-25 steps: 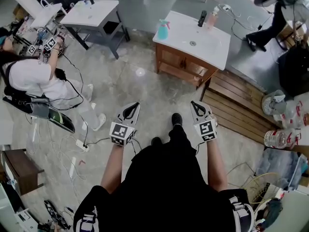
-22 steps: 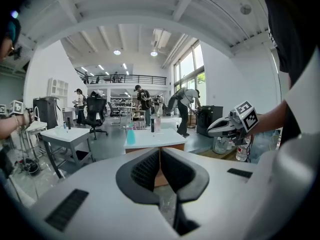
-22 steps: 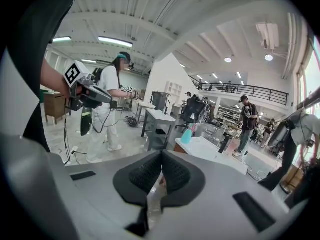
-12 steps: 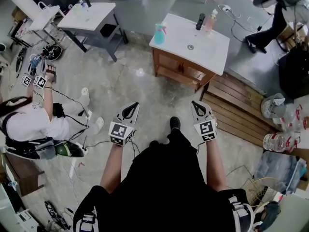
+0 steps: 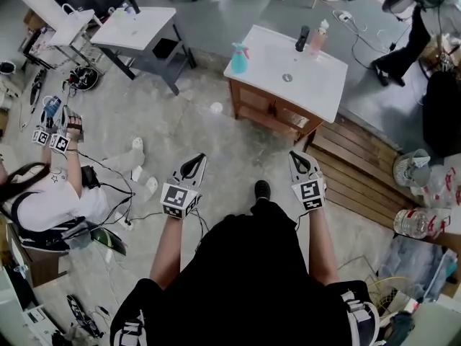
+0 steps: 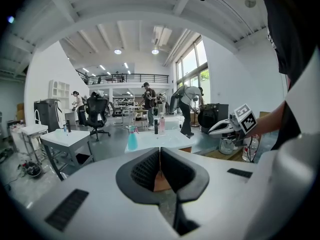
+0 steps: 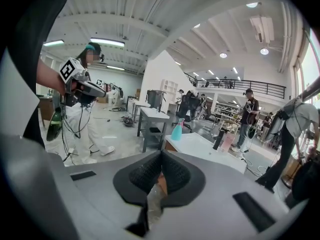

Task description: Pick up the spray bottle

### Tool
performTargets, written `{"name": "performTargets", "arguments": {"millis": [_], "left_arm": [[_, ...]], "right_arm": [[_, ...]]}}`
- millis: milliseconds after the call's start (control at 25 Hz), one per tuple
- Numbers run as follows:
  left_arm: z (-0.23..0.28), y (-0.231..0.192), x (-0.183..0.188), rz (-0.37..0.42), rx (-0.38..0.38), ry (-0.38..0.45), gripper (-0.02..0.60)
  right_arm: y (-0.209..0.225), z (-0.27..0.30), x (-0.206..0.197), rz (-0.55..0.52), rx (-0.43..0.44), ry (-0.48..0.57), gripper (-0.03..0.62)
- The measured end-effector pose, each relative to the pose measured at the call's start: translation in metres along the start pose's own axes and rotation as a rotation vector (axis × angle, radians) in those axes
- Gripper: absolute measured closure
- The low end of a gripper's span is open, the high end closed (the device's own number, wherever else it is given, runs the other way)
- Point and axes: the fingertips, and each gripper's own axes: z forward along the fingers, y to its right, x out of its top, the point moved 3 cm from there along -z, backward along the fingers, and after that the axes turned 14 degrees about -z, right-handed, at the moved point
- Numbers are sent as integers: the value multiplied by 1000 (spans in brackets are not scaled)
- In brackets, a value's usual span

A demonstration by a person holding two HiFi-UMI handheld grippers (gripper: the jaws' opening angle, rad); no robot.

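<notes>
The teal spray bottle (image 5: pixel 239 58) stands upright on the left corner of a white sink counter (image 5: pixel 317 74) on a wooden cabinet. It also shows in the left gripper view as the spray bottle (image 6: pixel 132 139), and in the right gripper view as the spray bottle (image 7: pixel 177 130), far ahead of both sets of jaws. My left gripper (image 5: pixel 193 166) and right gripper (image 5: pixel 297 157) are held out over the concrete floor, well short of the cabinet. Both are shut with nothing between the jaws. The left gripper (image 6: pixel 159 151) and right gripper (image 7: pixel 161 156) point toward the counter.
A black faucet (image 5: pixel 302 38) and a pink bottle (image 5: pixel 318 37) stand at the counter's back. A second white table (image 5: pixel 137 27) is to the left. A crouching person (image 5: pixel 50 197) and cables lie on the floor at left. Wooden decking (image 5: pixel 360 164) lies right of the cabinet.
The wearer has stepped forward, one shoe swinging ahead, with both grippers carried along and still shut. The person at left has shifted down the picture and raised their own grippers.
</notes>
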Motion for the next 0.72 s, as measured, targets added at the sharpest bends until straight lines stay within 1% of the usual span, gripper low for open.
{"name": "performTargets", "arguments": {"millis": [240, 480, 720], "left_arm": [[29, 12, 9, -9, 30, 9, 555], [57, 8, 22, -20, 77, 33, 557], [83, 12, 27, -31, 106, 30, 555]], "right_arm": [[41, 13, -6, -22, 17, 19, 577], [84, 24, -17, -51, 29, 29, 577], [110, 38, -31, -56, 64, 38, 577]]}}
